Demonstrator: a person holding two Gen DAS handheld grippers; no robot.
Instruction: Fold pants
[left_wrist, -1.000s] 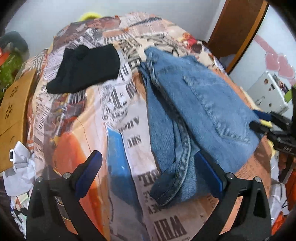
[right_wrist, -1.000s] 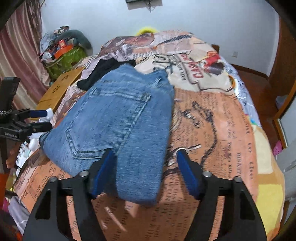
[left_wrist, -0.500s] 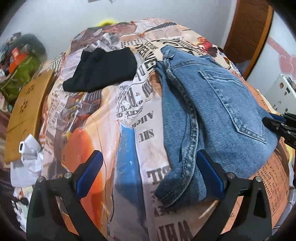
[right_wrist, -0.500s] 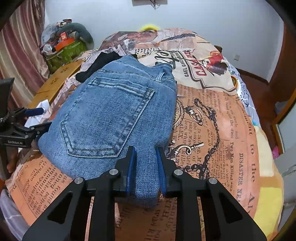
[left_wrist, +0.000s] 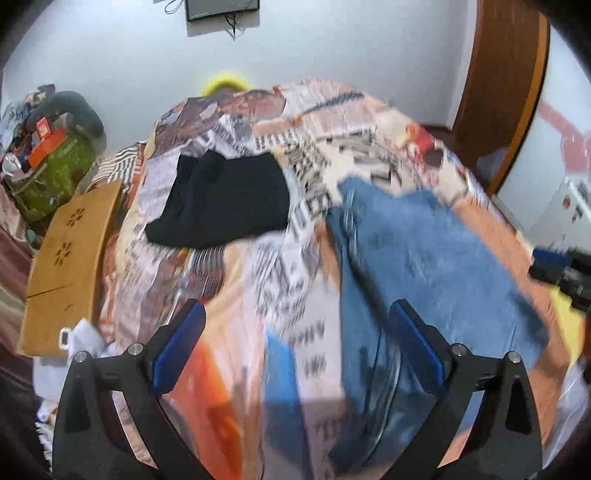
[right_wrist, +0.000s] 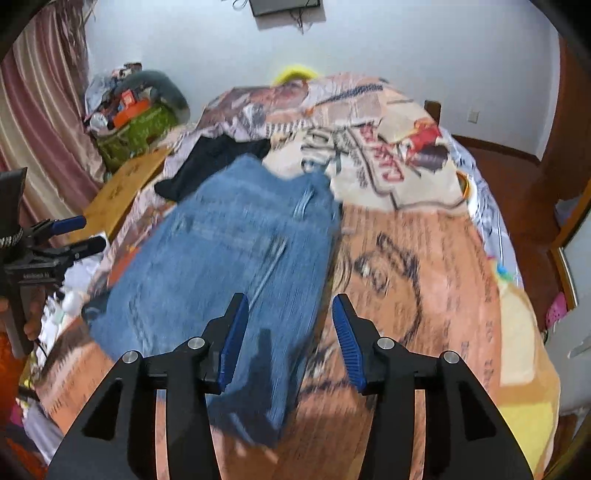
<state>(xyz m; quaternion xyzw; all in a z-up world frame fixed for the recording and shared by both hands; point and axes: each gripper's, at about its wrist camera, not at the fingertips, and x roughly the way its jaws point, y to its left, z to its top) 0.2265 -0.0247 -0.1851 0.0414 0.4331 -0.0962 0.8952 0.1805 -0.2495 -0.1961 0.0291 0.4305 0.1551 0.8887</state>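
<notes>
Folded jeans (right_wrist: 225, 266) lie on bed (right_wrist: 424, 280), near edge; we judge fold finished; right tongs (right_wrist: 286, 341) just reopened, empty; left tongs (left_wrist: 295, 347) apart, empty; next: withdraw.

The right gripper (right_wrist: 288, 339), nearly closed over the near edge of the folded jeans (right_wrist: 229, 266) half a second ago, has just been opening, and its pads stand apart above the denim with nothing pinched. Both views now take in more of the wall and the bed. The left gripper (left_wrist: 295, 347) sits higher above the bedspread (left_wrist: 240, 295), its jaws wide.
</notes>
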